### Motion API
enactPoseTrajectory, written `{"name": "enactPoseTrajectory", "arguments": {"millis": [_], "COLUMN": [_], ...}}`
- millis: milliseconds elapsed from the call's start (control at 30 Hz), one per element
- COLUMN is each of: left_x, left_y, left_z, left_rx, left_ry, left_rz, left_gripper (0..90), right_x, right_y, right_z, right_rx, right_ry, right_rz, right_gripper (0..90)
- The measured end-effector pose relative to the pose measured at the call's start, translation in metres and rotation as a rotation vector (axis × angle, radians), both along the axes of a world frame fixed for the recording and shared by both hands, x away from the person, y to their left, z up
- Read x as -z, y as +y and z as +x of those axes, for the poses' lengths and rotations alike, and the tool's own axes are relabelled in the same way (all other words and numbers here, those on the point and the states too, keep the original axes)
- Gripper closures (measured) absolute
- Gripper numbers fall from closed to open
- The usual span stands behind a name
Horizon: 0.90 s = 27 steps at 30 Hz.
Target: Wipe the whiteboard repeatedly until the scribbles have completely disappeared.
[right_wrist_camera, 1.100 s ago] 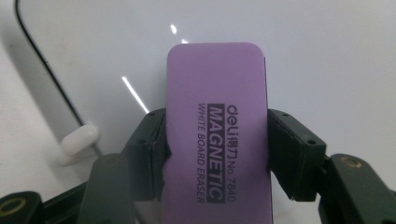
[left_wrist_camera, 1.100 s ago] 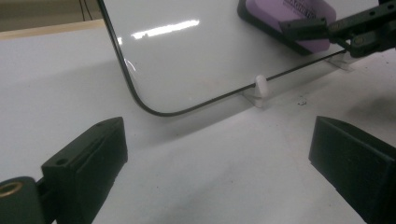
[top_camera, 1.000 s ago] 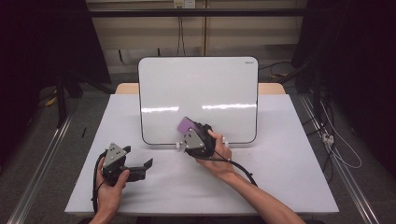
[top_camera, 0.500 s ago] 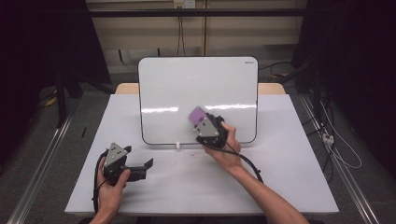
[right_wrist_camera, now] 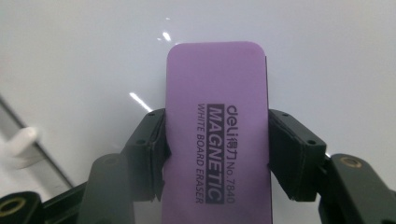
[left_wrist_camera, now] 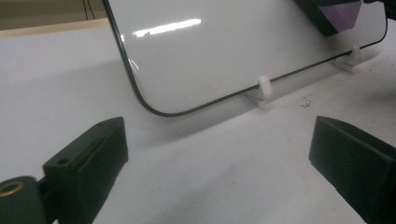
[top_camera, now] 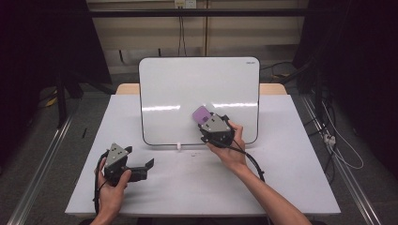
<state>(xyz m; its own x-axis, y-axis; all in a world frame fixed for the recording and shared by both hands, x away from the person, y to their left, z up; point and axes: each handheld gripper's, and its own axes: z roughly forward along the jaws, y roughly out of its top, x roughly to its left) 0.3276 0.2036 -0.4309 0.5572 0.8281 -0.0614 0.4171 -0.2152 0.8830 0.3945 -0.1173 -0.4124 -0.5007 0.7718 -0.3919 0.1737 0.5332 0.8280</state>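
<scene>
We hold the purple eraser (right_wrist_camera: 217,135) clamped by its long sides between the jaws of the right gripper (top_camera: 212,125), and over the last second we carry it rightward and a little up across the lower part of the whiteboard (top_camera: 187,89), from near the bottom middle toward the lower right. It now sits against the board face, just above the bottom edge. The board looks clean where we pass, so we judge this a wiping stroke well under way, with the right-hand strip left to cover. Our left gripper (top_camera: 126,168) stays low on the table (top_camera: 291,187) in front of the board, its jaws wide apart and empty, unchanged
</scene>
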Motion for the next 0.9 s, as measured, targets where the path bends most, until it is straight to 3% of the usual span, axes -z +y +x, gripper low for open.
{"name": "enactPoseTrajectory", "arguments": {"millis": [67,333,400,600,900], "left_x": [-0.002,-0.004,-0.007,-0.012,-0.024], "left_y": [-0.002,-0.008,-0.012,-0.021,-0.034], "left_z": [-0.001,0.001,0.001,0.002,0.005], "left_rx": [-0.012,0.032,0.027,0.062,0.115], "left_ry": [-0.012,-0.003,-0.028,-0.059,-0.065], "left_rz": [-0.010,-0.025,0.006,0.006,-0.059], "left_gripper": [4.3,5.0,5.2,6.4,7.2], "right_x": [-0.001,-0.004,-0.004,-0.008,-0.006], "right_y": [0.000,-0.009,-0.010,-0.017,-0.025], "right_z": [-0.003,-0.009,-0.011,-0.019,-0.025], "right_rx": [-0.016,-0.045,-0.067,-0.096,-0.114], "right_ry": [0.000,0.034,0.033,0.046,0.083], "right_rz": [0.001,0.096,0.105,0.161,0.306], "right_gripper": [41.4,41.4,41.4,41.4,41.4]}}
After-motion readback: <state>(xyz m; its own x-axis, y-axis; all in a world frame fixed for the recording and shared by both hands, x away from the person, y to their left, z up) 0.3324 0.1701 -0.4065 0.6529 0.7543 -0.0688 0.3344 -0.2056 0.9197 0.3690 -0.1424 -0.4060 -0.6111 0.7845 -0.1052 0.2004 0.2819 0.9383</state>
